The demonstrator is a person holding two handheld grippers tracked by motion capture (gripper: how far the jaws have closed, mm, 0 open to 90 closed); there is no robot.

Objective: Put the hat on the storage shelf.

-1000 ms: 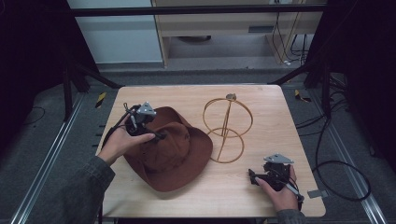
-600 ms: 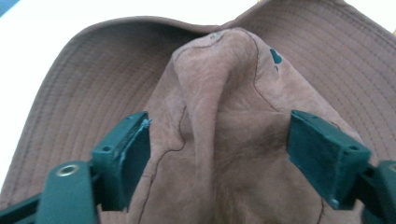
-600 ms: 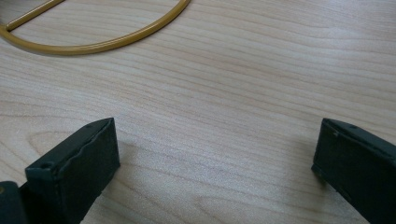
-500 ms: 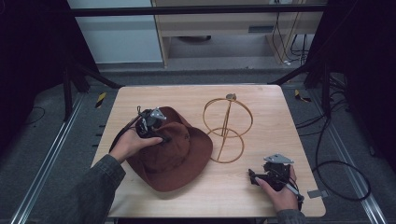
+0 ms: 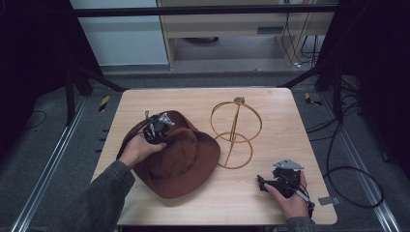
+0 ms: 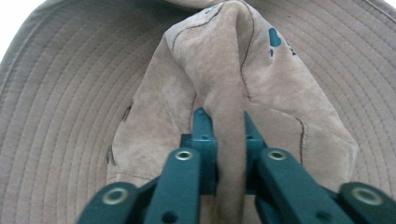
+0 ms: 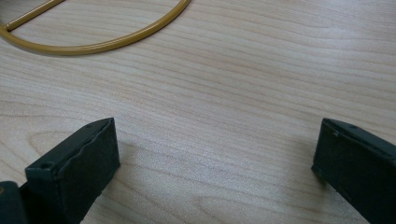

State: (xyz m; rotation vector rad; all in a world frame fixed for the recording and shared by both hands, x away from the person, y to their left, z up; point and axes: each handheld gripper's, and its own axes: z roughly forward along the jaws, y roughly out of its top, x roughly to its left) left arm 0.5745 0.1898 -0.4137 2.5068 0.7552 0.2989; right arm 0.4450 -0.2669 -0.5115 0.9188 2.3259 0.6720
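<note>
A brown wide-brimmed hat (image 5: 186,159) lies on the left half of the wooden table (image 5: 270,104). My left gripper (image 5: 167,137) is on its crown. In the left gripper view the jaws are shut on a raised ridge of the hat's crown (image 6: 231,84), with the stitched brim (image 6: 70,93) spreading behind. A gold wire hat stand (image 5: 235,133) of two rings stands at the table's middle. My right gripper (image 5: 261,182) rests near the front right edge, open, with bare wood between its jaws (image 7: 215,154); the stand's base ring (image 7: 93,44) curves ahead of it.
Dark floor with aluminium rails (image 5: 43,179) surrounds the table. Cables (image 5: 348,159) lie on the floor at the right. A light cabinet (image 5: 232,19) stands behind the table. Bare wood lies right of the stand and along the far edge.
My left gripper has moved right, from the hat's left rim onto its crown, and now pinches the crown's ridge. The right gripper has stayed where it was.
</note>
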